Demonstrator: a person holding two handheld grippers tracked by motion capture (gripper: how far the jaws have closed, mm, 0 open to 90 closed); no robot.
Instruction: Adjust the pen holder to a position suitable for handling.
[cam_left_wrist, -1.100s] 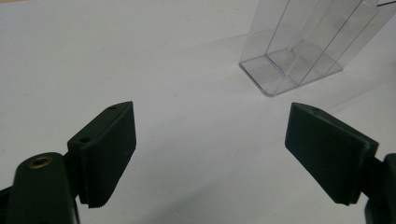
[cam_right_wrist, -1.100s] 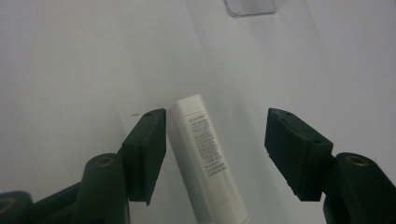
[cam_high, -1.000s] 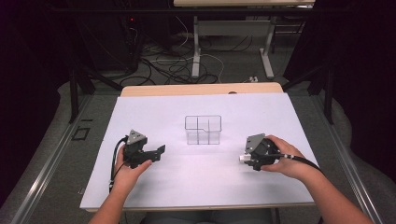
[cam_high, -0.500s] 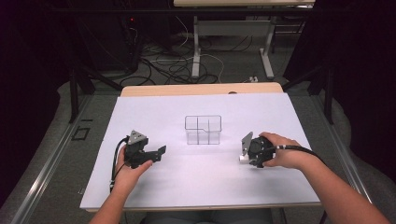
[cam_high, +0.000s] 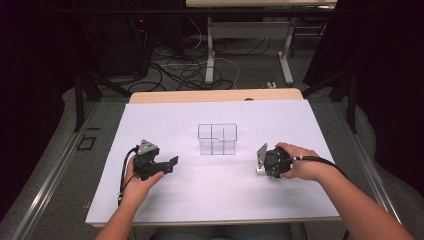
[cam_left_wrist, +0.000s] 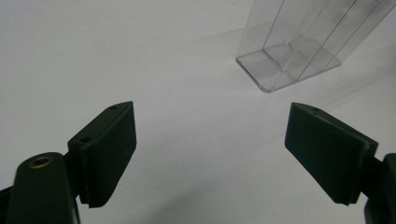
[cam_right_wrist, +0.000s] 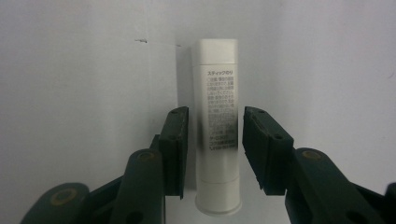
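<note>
I have the right hand-held gripper (cam_right_wrist: 212, 149) pointed down at the white cylindrical glue stick (cam_right_wrist: 217, 126), which lies flat on the white tabletop (cam_high: 210, 190) at the lower right of the high view; its jaws stand apart, one on each side of the tube with a sliver of gap left — straddling the body so a squeeze should catch it mid-length. My left hand-held gripper (cam_high: 167, 164) waits at the lower left, jaws wide apart and holding nothing, aimed toward the clear plastic divided organiser box (cam_high: 217, 139) at the centre — I judge that the stick's likely destination, so I keep the left out of the way.
</note>
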